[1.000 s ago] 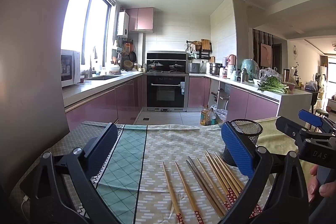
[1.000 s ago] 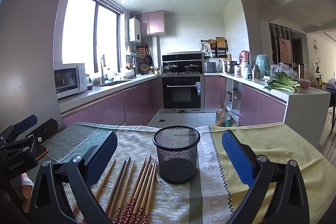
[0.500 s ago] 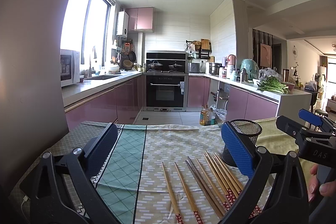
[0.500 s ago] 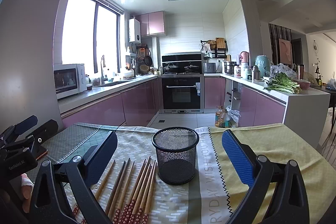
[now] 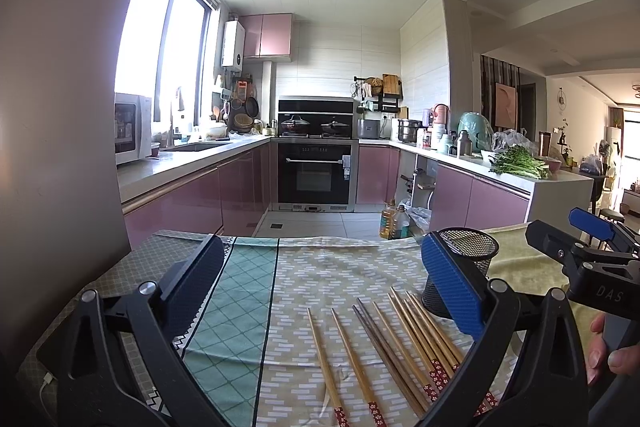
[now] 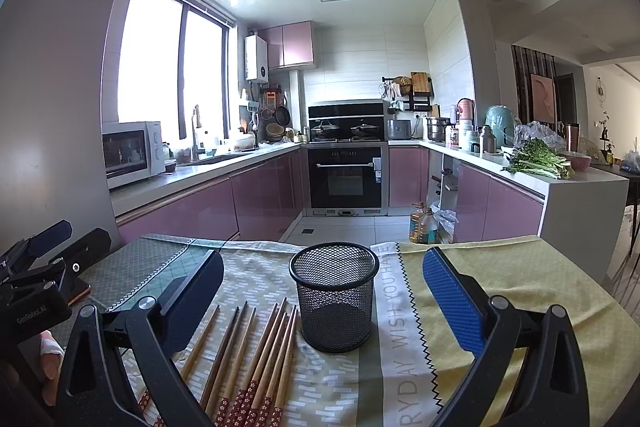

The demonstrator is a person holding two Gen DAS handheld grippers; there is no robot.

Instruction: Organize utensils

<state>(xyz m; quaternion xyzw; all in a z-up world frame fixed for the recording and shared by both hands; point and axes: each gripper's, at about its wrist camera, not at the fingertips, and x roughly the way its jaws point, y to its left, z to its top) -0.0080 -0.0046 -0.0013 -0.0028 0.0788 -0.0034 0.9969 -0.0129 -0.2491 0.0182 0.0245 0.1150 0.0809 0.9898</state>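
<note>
A built-in oven [image 6: 346, 177] is sitting at frame centre between pink cabinets [image 6: 264, 193], a microwave [image 6: 132, 151] standing at left beneath the window [image 6: 170, 61], leafy greens [image 6: 538, 161] lying on the right-hand counter, oil bottles [image 6: 423, 223] resting on the floor.

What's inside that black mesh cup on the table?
The mesh cup looks empty: only its dark bottom shows through the wire. All the chopsticks lie outside it on the tablecloth. The inside near wall is hidden.
</note>
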